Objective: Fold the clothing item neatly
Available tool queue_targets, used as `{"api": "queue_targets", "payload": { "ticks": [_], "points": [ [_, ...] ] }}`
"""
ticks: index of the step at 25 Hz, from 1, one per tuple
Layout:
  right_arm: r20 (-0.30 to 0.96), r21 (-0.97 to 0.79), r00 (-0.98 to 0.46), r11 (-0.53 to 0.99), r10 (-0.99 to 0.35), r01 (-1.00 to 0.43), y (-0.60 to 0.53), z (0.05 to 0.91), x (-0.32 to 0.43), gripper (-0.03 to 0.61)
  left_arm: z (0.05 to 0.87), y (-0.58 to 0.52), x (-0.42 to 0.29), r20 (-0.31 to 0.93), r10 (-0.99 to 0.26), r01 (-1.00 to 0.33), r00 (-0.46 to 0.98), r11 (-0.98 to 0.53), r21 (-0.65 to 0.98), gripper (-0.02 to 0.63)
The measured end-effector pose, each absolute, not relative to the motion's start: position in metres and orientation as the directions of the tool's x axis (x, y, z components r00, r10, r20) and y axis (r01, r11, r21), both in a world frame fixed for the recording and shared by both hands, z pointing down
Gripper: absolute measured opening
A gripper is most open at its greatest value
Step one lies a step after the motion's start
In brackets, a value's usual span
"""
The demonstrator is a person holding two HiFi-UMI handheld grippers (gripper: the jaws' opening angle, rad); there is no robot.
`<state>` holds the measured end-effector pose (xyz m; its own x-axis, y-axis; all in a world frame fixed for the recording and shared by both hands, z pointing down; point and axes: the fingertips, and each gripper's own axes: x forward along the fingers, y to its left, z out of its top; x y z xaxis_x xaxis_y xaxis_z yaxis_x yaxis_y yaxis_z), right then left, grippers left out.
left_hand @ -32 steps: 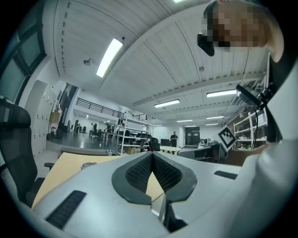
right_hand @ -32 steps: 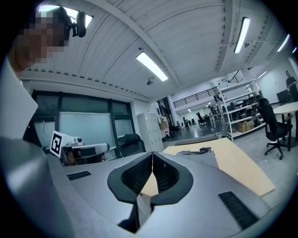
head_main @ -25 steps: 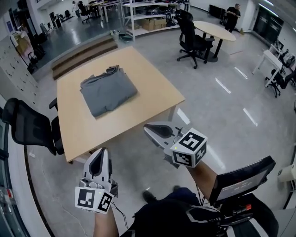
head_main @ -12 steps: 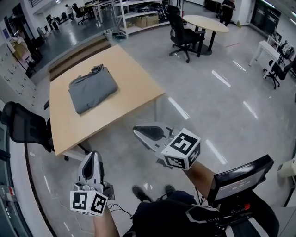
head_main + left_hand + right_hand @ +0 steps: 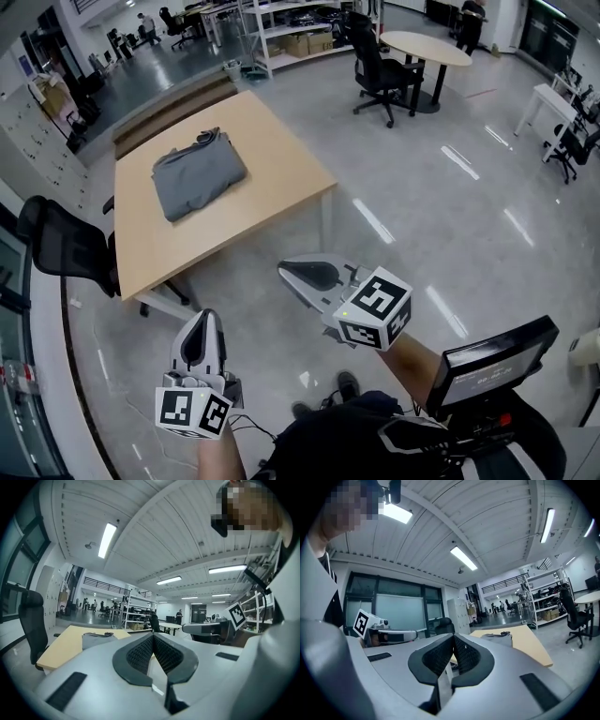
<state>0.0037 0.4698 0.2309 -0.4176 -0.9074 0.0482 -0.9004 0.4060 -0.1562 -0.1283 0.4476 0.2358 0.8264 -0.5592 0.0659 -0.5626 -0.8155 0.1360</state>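
A grey garment (image 5: pixel 198 173) lies folded into a compact rectangle on the light wooden table (image 5: pixel 272 187), toward its far left part. It also shows small in the left gripper view as a grey garment (image 5: pixel 97 639) and in the right gripper view as a grey garment (image 5: pixel 499 637). Both grippers are well back from the table, over the floor near the person. My left gripper (image 5: pixel 201 330) is shut and holds nothing. My right gripper (image 5: pixel 292 272) is shut and empty too, its jaws pressed together.
A black office chair (image 5: pixel 66 251) stands at the table's left side. Another black chair (image 5: pixel 375 66) and a round table (image 5: pixel 427 45) are farther off, with shelving (image 5: pixel 291 28) at the back. A dark monitor (image 5: pixel 492 361) is by the person's right.
The view has pulled back from the table over the second, and the table with the folded garment now sits farther from both grippers. Both grippers stay shut.
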Motion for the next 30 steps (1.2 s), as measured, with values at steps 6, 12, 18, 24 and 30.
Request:
{"api": "queue_targets", "payload": {
  "ticks": [6,12,18,24,30],
  "points": [
    [0.031,-0.131,-0.366,0.359,-0.93,-0.924,0.481,0.22,-0.033,0.009,0.229,0.452,-0.169,0.049,-0.53,-0.532,0.847,-0.84,0.111,0.0],
    [0.054,-0.109,-0.322,0.315,-0.945,-0.943,0.488,0.225,-0.063,0.008,0.233,0.452,-0.199,0.029,-0.512,-0.512,0.858,-0.852,0.113,0.0],
    [0.059,-0.126,-0.335,0.326,-0.94,-0.937,0.506,0.223,-0.073,0.008,0.225,0.473,-0.209,0.031,-0.526,-0.526,0.85,-0.841,0.125,0.0],
    [0.05,-0.1,-0.353,0.347,-0.934,-0.933,0.511,0.219,-0.063,0.006,0.223,0.481,-0.194,0.016,-0.541,-0.539,0.841,-0.834,0.123,0.0],
    [0.038,-0.095,-0.346,0.341,-0.938,-0.935,0.515,0.214,-0.05,0.006,0.215,0.486,-0.182,0.003,-0.542,-0.539,0.84,-0.834,0.116,0.0]
  ]
}}
